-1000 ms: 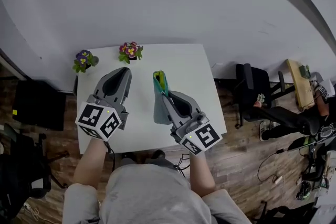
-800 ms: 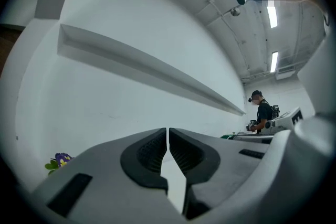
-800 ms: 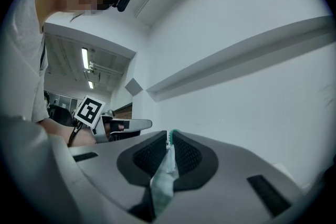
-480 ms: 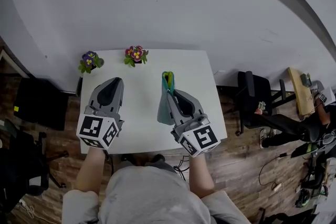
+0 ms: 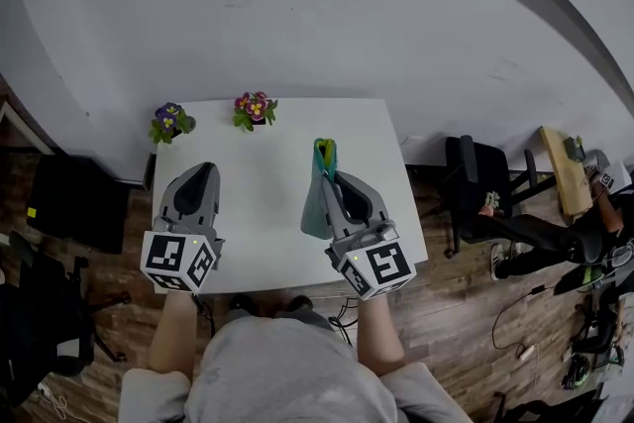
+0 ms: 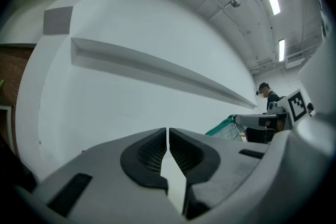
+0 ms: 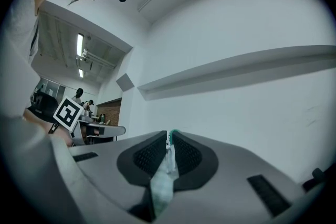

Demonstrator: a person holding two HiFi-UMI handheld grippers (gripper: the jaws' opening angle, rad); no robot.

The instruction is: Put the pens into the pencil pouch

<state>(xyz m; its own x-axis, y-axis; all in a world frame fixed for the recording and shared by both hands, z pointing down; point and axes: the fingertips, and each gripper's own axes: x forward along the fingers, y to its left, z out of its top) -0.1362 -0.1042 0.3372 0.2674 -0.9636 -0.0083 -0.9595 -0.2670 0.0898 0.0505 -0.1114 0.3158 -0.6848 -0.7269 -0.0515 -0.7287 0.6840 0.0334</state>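
The single pencil pouch [image 5: 315,205], teal-green with a paler grey-green mesh side, stands upright on edge over the right half of the white table [image 5: 263,213]. The right tool [image 5: 332,179] is clamped on its fabric edge. The left tool [image 5: 202,169], jaws together with nothing between them, hovers by the table's left edge. Two potted flowers [image 5: 166,122] [image 5: 255,108] sit along the far edge.

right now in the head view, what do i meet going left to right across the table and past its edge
left gripper → pink flower pot → pencil pouch → black chair
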